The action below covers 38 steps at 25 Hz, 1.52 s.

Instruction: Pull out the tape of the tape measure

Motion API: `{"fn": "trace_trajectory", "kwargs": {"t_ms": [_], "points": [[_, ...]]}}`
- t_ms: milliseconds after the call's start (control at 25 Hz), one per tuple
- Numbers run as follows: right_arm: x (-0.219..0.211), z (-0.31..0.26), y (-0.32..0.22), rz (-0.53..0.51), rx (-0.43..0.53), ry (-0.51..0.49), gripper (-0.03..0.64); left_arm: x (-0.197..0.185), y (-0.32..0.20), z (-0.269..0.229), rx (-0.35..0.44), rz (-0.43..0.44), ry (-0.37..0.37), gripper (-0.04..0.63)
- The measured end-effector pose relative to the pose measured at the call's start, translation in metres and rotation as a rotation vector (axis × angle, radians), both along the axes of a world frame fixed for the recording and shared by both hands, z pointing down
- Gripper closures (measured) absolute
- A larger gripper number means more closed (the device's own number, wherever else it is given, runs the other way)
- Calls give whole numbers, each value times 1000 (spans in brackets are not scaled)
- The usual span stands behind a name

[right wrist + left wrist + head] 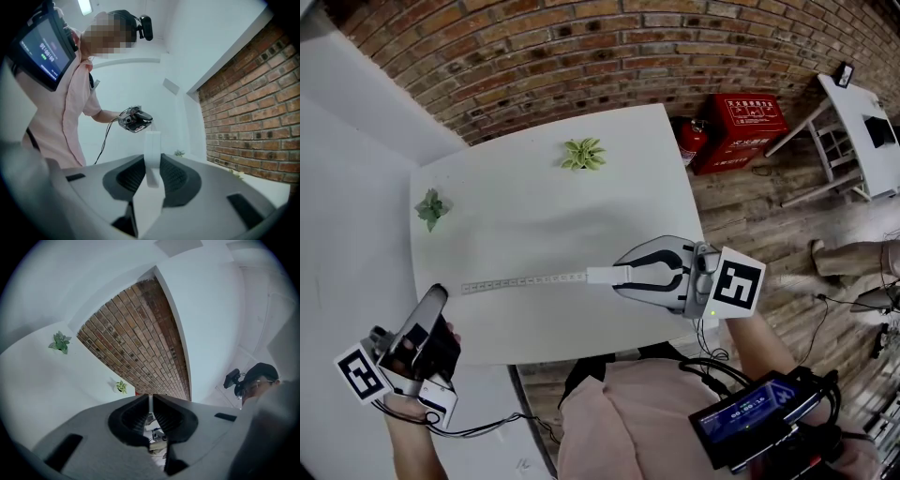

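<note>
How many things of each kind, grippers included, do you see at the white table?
Small green plants: 2
Tape measure: 1
Grippers: 2, the left gripper and the right gripper
Total: 5

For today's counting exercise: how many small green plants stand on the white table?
2. One small green leafy plant sits at the far edge of the white table; the other near its left corner. None appears hidden.

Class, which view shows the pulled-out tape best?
Head view: the tape stretches full length over the table. Left gripper view shows only a thin edge between the jaws; right gripper view shows mainly the case.
</note>
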State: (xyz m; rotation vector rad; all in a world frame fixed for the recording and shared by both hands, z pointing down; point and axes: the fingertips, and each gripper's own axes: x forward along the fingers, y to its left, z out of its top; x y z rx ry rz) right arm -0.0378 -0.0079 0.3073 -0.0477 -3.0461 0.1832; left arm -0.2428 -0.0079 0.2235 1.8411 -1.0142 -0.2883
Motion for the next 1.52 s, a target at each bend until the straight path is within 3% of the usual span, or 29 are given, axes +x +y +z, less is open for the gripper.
{"fn": "trace_trajectory", "kwargs": {"t_ms": [1520], "points": [[9,6,-4,13,-5,20,518,-30,-6,-24,67,-56,-25,558]]}}
